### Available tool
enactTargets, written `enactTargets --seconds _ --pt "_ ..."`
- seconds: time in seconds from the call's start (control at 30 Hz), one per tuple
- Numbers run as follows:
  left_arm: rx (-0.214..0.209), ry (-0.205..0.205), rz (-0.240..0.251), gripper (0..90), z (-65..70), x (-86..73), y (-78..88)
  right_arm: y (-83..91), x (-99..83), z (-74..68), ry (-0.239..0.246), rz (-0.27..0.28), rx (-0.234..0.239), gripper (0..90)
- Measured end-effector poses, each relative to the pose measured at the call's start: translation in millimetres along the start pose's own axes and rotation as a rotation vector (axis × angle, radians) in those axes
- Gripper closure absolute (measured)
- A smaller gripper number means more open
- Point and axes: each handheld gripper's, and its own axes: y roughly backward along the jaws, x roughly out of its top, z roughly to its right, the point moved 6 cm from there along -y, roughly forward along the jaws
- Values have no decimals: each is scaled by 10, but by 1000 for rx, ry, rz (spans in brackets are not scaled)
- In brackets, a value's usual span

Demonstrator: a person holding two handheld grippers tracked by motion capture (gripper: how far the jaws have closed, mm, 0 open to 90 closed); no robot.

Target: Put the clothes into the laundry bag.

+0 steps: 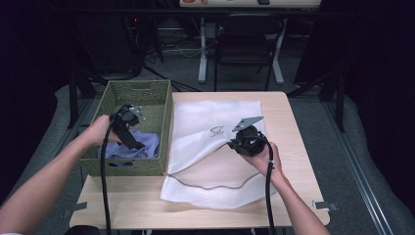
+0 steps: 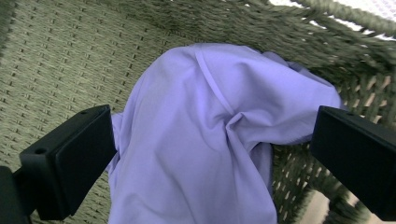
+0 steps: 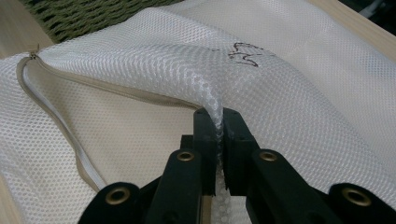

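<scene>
A white mesh laundry bag (image 1: 210, 147) lies on the wooden table, its zipper (image 3: 56, 116) undone along the near edge. My right gripper (image 1: 234, 143) is shut on a pinched fold of the bag's upper layer (image 3: 217, 121) and lifts it, so the mouth gapes. A lilac garment (image 1: 132, 147) lies crumpled in the green woven basket (image 1: 161, 98) at the left. My left gripper (image 1: 134, 144) reaches down into the basket, open, with its jaws standing either side of the lilac garment (image 2: 205, 140) and not pressing on it.
The basket stands against the bag's left edge. A small dark drawing (image 1: 217, 131) marks the bag's top. Bare table (image 1: 127, 205) lies in front of the basket and the bag. A chair (image 1: 247, 44) and a table leg stand beyond the far edge.
</scene>
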Motion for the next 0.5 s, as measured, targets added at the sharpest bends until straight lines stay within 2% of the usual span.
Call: enactTargets --seconds 0.17,0.23,0.33,0.5 --pt "-10 -8 -15 1 -9 15 -83 -2 -2 0 0 -1 1 858" --pt "-5 -16 -36 2 -5 5 -146 1 -5 1 -5 -1 2 858" --pt "-19 -18 -62 1 17 -14 -243 -3 -6 0 -1 -1 3 858" --pt "-36 -19 -75 2 26 -13 -354 -11 -7 -2 1 -3 4 858"
